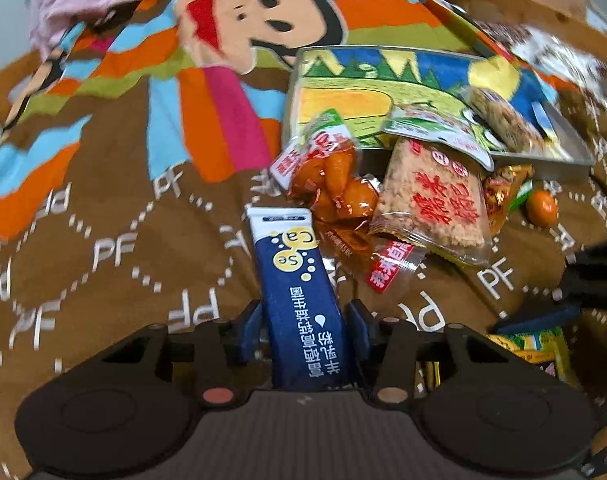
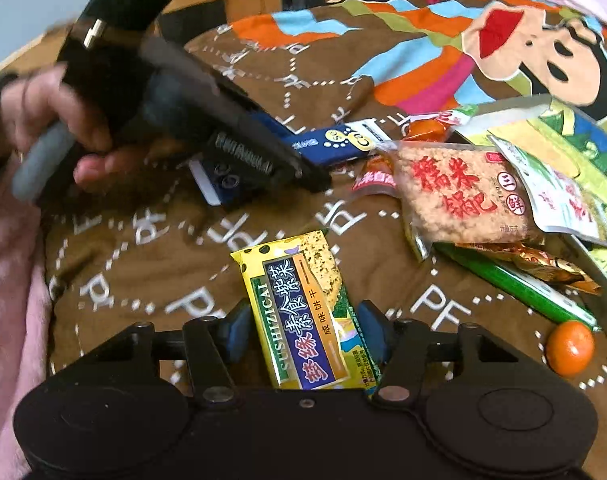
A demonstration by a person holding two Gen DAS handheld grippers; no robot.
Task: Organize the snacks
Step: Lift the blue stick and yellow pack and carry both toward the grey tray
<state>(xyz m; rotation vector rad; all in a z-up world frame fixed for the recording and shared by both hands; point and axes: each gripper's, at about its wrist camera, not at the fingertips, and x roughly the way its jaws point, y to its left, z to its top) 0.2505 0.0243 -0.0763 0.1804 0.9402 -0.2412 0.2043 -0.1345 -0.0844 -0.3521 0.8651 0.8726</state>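
left wrist: close, down-forward | right wrist: likewise | shared: rice-cracker pack (image 1: pixel 431 204) (image 2: pixel 459 196)

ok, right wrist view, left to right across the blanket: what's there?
Person's hand on the left gripper → blue sachet → yellow cracker packet between the right gripper fingers → rice cake pack with red characters → green stick pack → orange candy.

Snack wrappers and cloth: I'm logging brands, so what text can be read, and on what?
"Ca", "Se": blue stick pack.
"SUSHIZICAI", "梦缘素食紫菜", "咸味饼干": yellow cracker packet.
"糯米锅巴": rice-crisp bag.
"PF": brown blanket.
Other small print: too blurred.
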